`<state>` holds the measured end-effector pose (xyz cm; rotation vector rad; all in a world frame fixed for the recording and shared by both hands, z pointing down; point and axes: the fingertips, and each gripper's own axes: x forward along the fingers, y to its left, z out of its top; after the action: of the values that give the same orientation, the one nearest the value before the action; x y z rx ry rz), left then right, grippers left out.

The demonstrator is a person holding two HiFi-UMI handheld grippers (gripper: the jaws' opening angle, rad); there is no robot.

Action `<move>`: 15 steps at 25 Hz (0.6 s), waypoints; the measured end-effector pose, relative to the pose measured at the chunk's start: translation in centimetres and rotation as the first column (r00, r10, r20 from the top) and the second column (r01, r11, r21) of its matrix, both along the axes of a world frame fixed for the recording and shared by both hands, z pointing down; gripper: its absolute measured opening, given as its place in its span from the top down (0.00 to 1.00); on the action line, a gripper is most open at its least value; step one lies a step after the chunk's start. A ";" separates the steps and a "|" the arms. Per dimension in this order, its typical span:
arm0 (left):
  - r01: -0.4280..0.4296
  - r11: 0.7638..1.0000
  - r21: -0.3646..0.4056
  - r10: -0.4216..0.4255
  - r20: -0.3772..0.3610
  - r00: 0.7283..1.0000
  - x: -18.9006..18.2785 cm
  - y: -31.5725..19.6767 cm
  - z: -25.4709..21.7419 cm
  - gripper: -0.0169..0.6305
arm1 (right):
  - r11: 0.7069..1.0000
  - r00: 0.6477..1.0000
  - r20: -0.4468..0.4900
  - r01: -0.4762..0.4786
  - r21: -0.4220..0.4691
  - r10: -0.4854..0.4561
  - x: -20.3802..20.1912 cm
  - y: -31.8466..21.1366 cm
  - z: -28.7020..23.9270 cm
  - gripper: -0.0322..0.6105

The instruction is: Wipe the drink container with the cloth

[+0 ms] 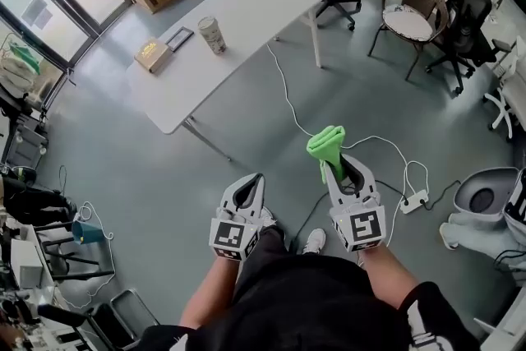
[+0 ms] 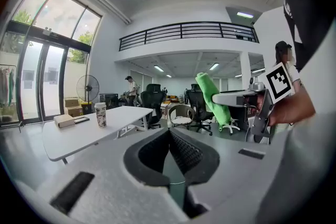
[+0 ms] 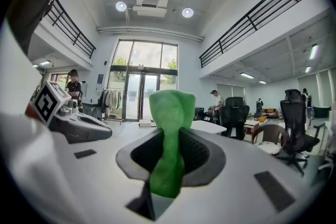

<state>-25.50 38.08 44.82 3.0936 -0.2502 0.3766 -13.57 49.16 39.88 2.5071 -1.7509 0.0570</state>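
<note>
The right gripper [image 1: 339, 168] clamps a green cloth [image 1: 326, 145], whose top sticks out beyond the jaws. The left gripper [image 1: 256, 181] is clenched on nothing. The paper cup [image 1: 212, 35] stands upright toward the white table's [image 1: 263, 4] left end, near a small box [image 1: 153, 56]

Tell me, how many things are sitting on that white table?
3: a patterned cup near the middle of the table, a tan box toward the window end, and a flat dark slab between them. Smaller items could escape notice.
</note>
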 end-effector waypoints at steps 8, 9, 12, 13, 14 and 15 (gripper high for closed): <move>0.047 0.999 -0.016 -0.047 -0.021 0.999 -0.3 -5.4 0.6 0.96 | 0.999 0.998 0.050 0.029 0.018 -0.030 1.1 -5.3 0.7 0.79; 0.051 0.999 -0.016 -0.052 -0.027 0.998 -0.2 -6.5 0.5 0.96 | 0.999 0.998 0.040 0.040 0.020 -0.041 0.9 -6.5 0.5 0.79; 0.052 0.998 -0.018 -0.053 -0.042 0.998 0.7 -9.9 -0.2 0.96 | 0.999 0.999 0.018 0.051 0.014 -0.051 1.4 -10.1 -0.1 0.79; 0.048 0.999 -0.020 -0.049 -0.044 0.998 1.3 -11.0 -0.3 0.96 | 0.999 0.999 0.016 0.046 0.010 -0.047 1.8 -11.3 -0.3 0.79; 0.043 0.999 -0.022 -0.044 -0.046 0.998 1.7 -12.0 -0.4 0.96 | 0.999 0.999 0.014 0.043 0.007 -0.043 2.1 -12.5 -0.5 0.79; 0.039 0.999 -0.022 -0.040 -0.046 0.998 1.9 -13.0 -0.4 0.96 | 0.999 0.999 0.011 0.044 0.005 -0.044 2.2 -13.7 -0.7 0.79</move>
<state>-23.62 25.06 44.41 3.0668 -0.3039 0.3046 -11.39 35.51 39.17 2.4750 -1.8113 0.0644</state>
